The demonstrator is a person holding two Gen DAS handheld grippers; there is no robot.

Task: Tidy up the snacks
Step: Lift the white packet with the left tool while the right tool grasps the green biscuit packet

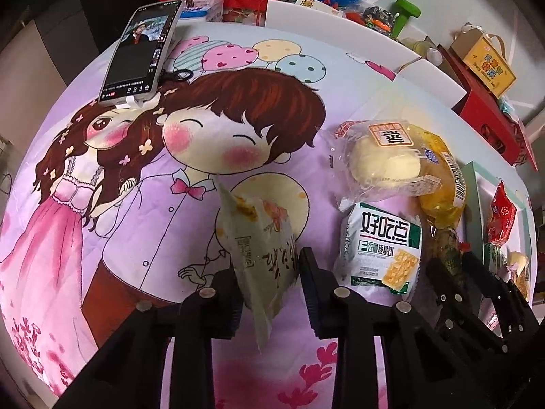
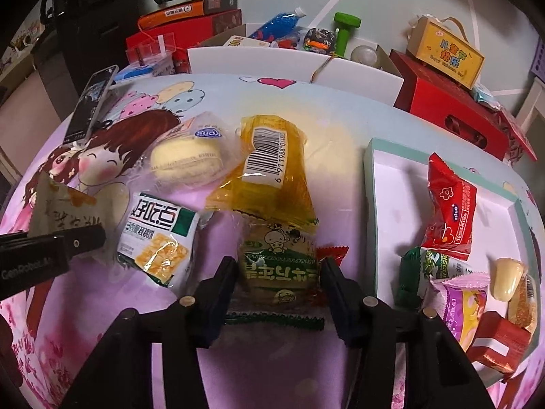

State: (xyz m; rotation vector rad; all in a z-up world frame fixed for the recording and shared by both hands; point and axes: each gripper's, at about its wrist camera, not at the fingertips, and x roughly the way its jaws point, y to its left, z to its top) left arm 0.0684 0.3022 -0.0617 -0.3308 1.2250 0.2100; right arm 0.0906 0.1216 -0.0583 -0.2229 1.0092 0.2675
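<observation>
My left gripper (image 1: 269,272) has its black, ridged fingers (image 1: 311,269) closed on a pale, crinkled snack packet (image 1: 259,238) printed with orange flecks and dark script; the packet stands on edge between them, its sealed lower end hanging below the grip, above the surface (image 1: 136,204), which is covered in a soft lilac cloth printed with a cartoon couple and balloons; my right gripper (image 2: 277,272) reaches low and level over that same cloth, its fingers (image 2: 335,272) set at a middling width either side of a flat, glossy mushroom biscuit pack (image 2: 277,259) with green zigzag edges; whether the pads actually press it I cannot tell; a translucent yellow pouch (image 2: 269,170) with a white barcode label overlaps the far end of that pack; to its left lies a white and green cracker pack (image 2: 158,238), square and shiny, and beyond it a clear wrapper holding a round cream cake (image 2: 187,162); to the right sits a shallow card tray (image 2: 373,170) with a mint rim and white floor, holding a red crimped wrapper (image 2: 449,204), a green biscuit pack (image 2: 439,266), a pink packet (image 2: 463,306) and a small pale oval sweet (image 2: 507,277); a phone (image 1: 139,51) leans on a stand at the far left, screen lit.
</observation>
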